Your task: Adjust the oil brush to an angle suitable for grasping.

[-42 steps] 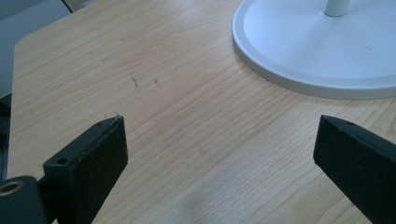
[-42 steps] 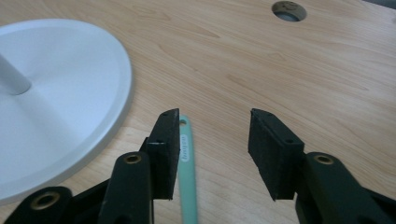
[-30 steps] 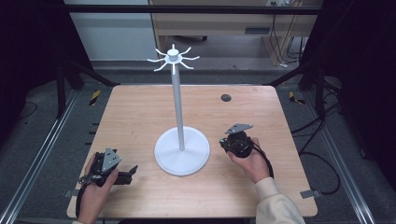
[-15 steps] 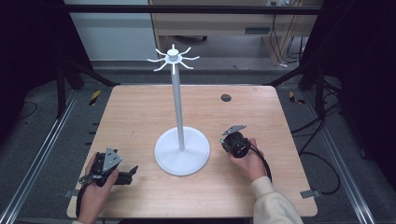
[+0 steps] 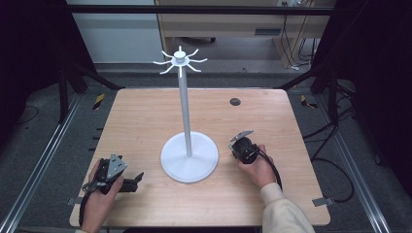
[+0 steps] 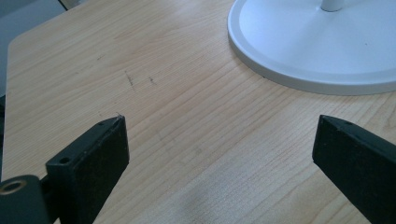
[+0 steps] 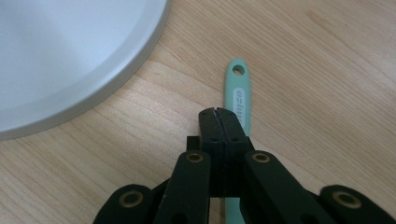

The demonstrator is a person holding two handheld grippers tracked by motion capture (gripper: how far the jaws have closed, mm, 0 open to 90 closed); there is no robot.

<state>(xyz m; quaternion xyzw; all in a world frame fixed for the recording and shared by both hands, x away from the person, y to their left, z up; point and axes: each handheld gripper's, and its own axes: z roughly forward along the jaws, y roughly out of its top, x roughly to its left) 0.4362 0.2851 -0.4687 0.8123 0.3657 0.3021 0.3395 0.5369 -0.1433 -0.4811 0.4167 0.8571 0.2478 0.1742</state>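
The right gripper [image 7: 219,112] has its jaws pressed together over a green handle [image 7: 236,95] lying flat on the table [image 5: 145,121], beside the white stand [image 5: 189,156] near the middle. I cannot tell if it really grips it. The left gripper [image 6: 219,154] waits wide open near the front left corner; next may be lifting the handle to hang its hole on a hook.

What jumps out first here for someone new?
The tall white stand in the middle of the wooden table, with curved hooks at its top. Next, the right gripper, jaws together, over a mint-green handle lying flat beside the stand's base. The left gripper sits wide open over bare wood near the table's front left.
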